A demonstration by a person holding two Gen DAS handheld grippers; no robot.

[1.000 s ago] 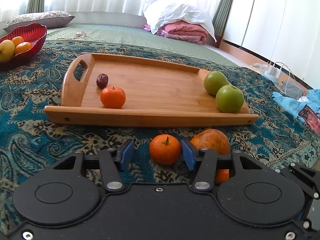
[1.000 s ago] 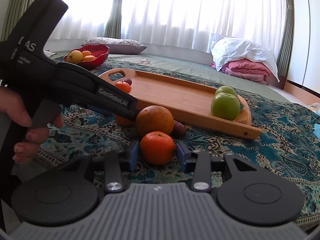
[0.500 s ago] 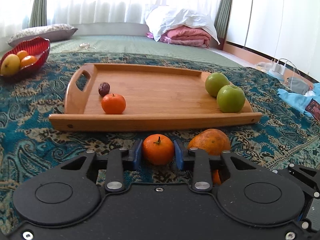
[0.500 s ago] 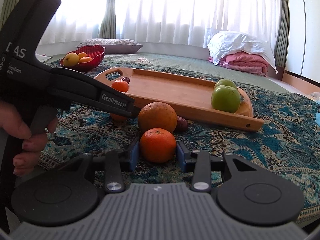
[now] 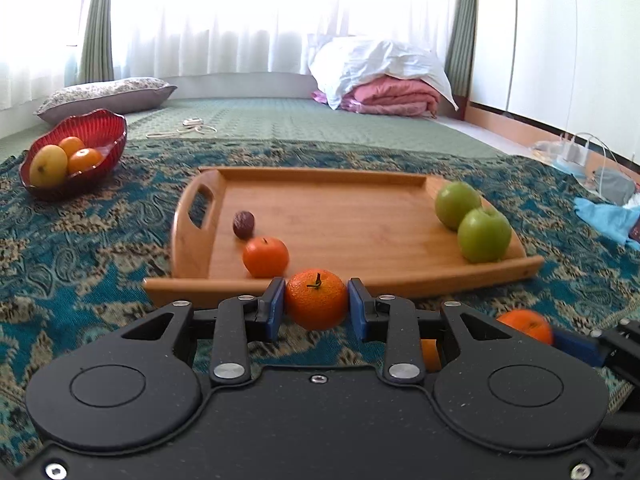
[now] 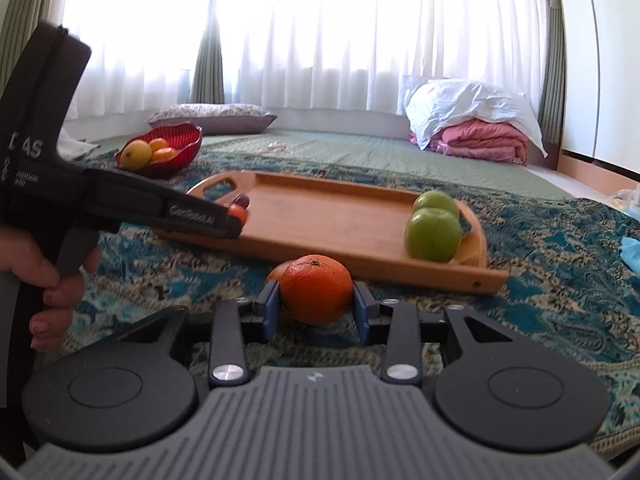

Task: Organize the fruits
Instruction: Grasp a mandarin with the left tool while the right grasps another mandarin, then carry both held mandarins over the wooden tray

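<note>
My left gripper [image 5: 316, 302] is shut on a small tangerine [image 5: 316, 298] and holds it above the cloth, just in front of the wooden tray [image 5: 340, 224]. My right gripper [image 6: 316, 300] is shut on another tangerine [image 6: 316, 294], lifted off the cloth before the tray [image 6: 340, 216]. The tray holds a tangerine [image 5: 266, 257], a dark date [image 5: 243, 224] and two green apples [image 5: 484, 234] [image 5: 457, 205]. A larger orange [image 6: 276, 272] lies on the cloth behind the right tangerine.
A red bowl [image 5: 102, 132] with a lemon and oranges stands at the far left. The left gripper's body [image 6: 120, 208] crosses the left of the right wrist view. Folded bedding [image 5: 384, 80] lies at the back. Blue cloth and cables [image 5: 600, 200] lie at the right.
Both grippers have closed on their tangerines and lifted them off the cloth. The left gripper has risen and moved toward the tray.
</note>
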